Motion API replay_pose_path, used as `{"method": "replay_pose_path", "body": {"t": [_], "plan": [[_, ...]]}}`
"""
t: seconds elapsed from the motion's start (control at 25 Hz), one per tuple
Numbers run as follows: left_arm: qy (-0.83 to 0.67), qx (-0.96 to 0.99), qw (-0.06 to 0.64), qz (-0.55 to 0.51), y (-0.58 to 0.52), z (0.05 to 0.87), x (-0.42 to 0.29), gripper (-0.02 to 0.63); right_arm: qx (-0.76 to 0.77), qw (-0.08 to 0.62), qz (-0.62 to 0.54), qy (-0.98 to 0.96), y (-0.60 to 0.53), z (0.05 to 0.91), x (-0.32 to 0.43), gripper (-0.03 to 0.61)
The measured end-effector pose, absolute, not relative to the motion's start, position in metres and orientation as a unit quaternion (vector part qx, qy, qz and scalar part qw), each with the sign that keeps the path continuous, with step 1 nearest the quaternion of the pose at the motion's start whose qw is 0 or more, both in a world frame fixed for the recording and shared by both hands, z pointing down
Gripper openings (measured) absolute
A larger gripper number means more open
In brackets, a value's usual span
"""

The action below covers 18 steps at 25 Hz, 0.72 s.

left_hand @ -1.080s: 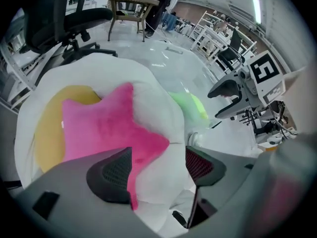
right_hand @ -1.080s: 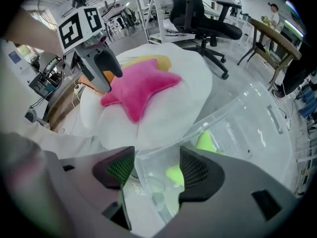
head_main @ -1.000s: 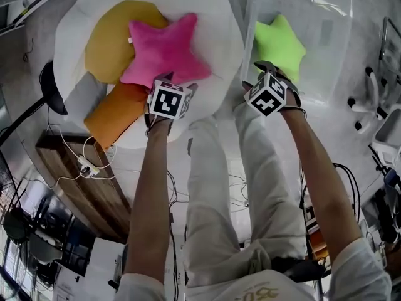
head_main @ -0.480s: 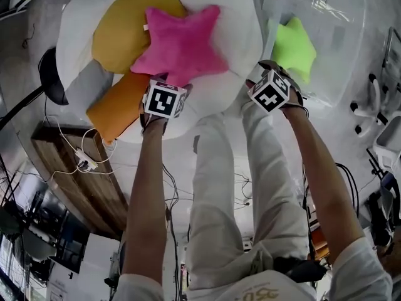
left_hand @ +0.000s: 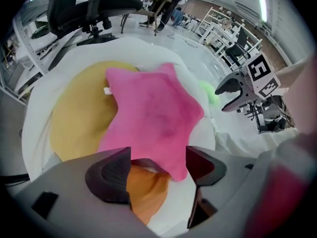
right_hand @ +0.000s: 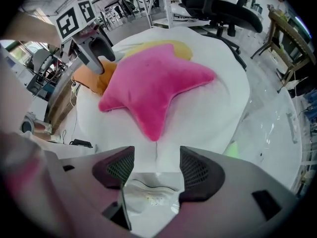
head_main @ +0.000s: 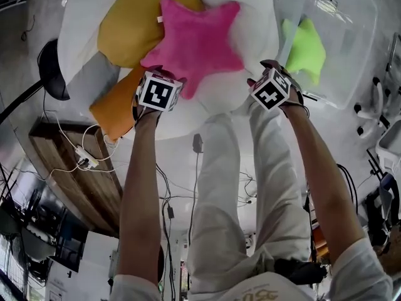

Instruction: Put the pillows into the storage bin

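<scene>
Here, flanks pink star pillow (head_main: 197,42) with left gripper (left_hand: 157,167) and right gripper (right_hand: 156,170), both spread, empty, seemingly for a joint lift into storage bin (head_main: 352,58).

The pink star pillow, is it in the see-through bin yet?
No, the pink star pillow lies on the white cushion, outside the storage bin.

A pink star pillow (head_main: 199,42), mustard pillow (head_main: 131,21), orange pillow (head_main: 113,108), lime-green star pillow (head_main: 305,46), white cushion (head_main: 250,17).
</scene>
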State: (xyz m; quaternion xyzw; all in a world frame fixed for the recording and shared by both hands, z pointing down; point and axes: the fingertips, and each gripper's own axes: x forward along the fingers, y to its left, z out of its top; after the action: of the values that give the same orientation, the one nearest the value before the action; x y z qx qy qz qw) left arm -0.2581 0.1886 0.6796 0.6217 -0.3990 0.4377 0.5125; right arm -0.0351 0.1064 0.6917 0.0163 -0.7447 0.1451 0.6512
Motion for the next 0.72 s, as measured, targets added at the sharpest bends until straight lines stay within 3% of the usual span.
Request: {"method": "replay_pose_path", "body": {"t": [0.52, 0.72], "plan": [[-0.359, 0.622, 0.493, 0.491, 0.198, 0.711, -0.302, 0.379, 0.027, 0.647, 0.154, -0.746, 0.119, 0.717, -0.069, 0.318], [-0.349, 0.626, 0.461, 0.523, 0.191, 0.724, -0.315, 0.439, 0.03, 0.645, 0.149, -0.749, 0.117, 0.728, -0.074, 0.331]]}}
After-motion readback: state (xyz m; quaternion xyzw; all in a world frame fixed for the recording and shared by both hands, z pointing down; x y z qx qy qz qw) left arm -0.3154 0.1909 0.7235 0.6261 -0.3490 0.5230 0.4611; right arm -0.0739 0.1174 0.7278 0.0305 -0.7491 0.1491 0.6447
